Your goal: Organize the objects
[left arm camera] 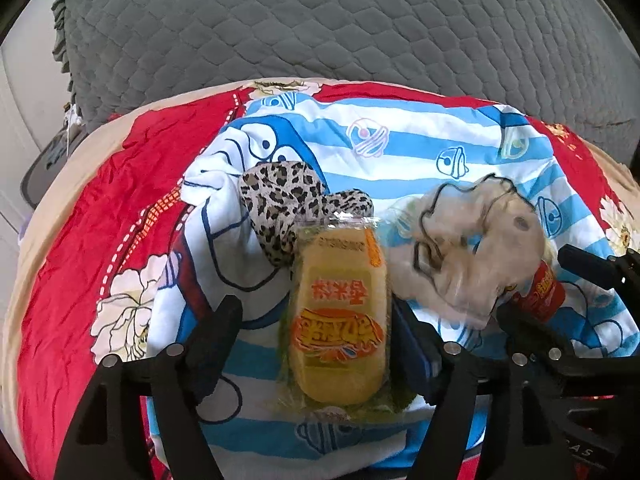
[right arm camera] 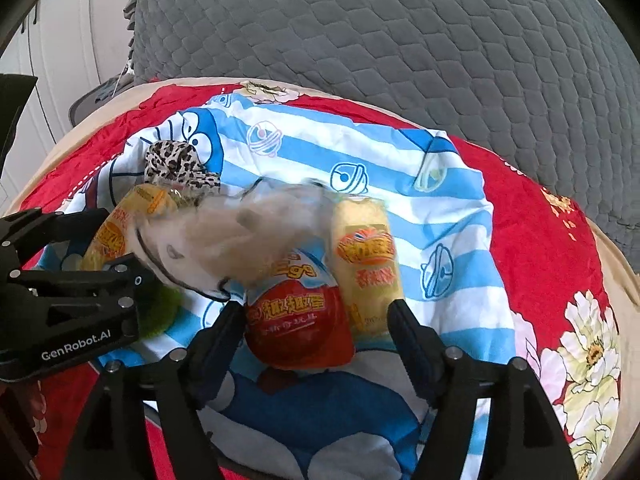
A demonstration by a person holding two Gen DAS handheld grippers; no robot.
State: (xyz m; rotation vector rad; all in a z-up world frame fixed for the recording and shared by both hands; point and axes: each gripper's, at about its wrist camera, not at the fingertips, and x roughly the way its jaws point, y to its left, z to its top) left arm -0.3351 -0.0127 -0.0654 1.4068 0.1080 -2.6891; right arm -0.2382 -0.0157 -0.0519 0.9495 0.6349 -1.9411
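Note:
A blue-and-white striped cartoon cloth (left arm camera: 400, 152) lies on a red floral blanket (left arm camera: 120, 200). In the left wrist view a yellow snack packet (left arm camera: 340, 316) lies between the open fingers of my left gripper (left arm camera: 316, 332). A leopard-print scrunchie (left arm camera: 280, 196) sits just beyond it, and a crumpled translucent bag (left arm camera: 472, 240) lies to the right. In the right wrist view my open right gripper (right arm camera: 312, 328) straddles a red egg-shaped toy packet (right arm camera: 298, 324), with a second yellow snack packet (right arm camera: 366, 260) beside its right finger. The translucent bag (right arm camera: 248, 232) partly covers the red packet.
A grey quilted cushion (left arm camera: 340, 20) rises behind the blanket. White cabinet doors (right arm camera: 64, 40) stand at the far left. The left gripper's body (right arm camera: 68, 300) shows at the left edge of the right wrist view, next to something green and fuzzy (right arm camera: 160, 308).

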